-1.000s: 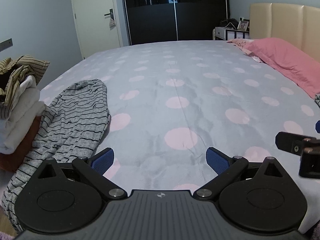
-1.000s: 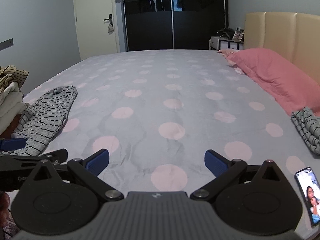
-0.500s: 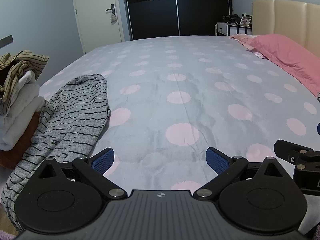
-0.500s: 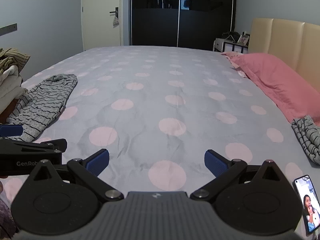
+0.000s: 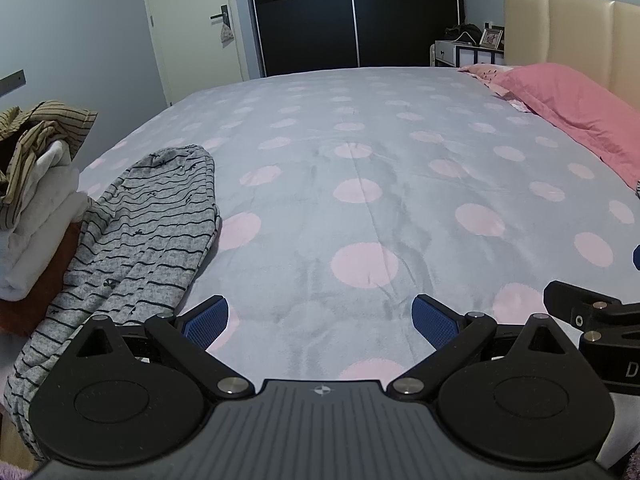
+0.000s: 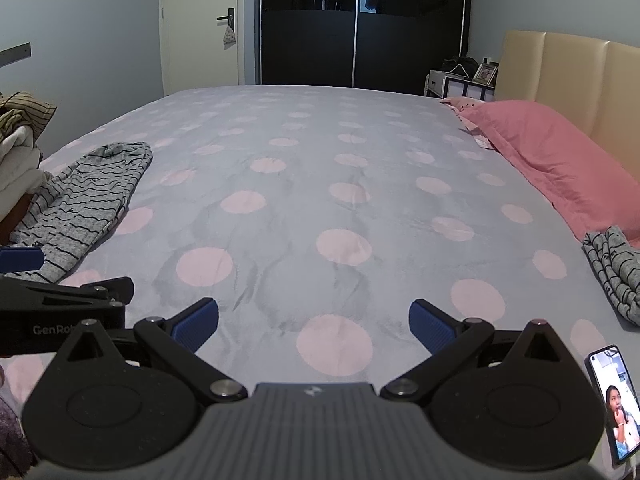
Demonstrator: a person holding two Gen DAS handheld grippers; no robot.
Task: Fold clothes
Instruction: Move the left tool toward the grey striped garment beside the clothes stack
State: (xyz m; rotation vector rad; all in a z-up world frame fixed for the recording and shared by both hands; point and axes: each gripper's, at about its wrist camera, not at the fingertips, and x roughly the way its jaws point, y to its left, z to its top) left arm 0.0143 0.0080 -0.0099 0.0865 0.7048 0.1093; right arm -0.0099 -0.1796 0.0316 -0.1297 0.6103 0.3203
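A grey garment with thin black stripes (image 5: 136,240) lies spread along the left edge of the bed; it also shows in the right wrist view (image 6: 80,208). My left gripper (image 5: 320,318) is open and empty, low over the near edge of the bed, just right of the garment's lower part. My right gripper (image 6: 314,326) is open and empty over the near middle of the bed. A folded grey striped garment (image 6: 614,276) lies at the right, beside the pink pillow.
The bed (image 5: 360,152) has a grey cover with pink dots. A pile of clothes (image 5: 36,184) stands at the left. A pink pillow (image 6: 552,152) lies by the beige headboard. A phone (image 6: 616,400) lies at the near right. A dark wardrobe and a door stand behind.
Both grippers have tilted up and drawn back slightly, so the room shows higher in both views. Both stay open. The clothes have not moved.
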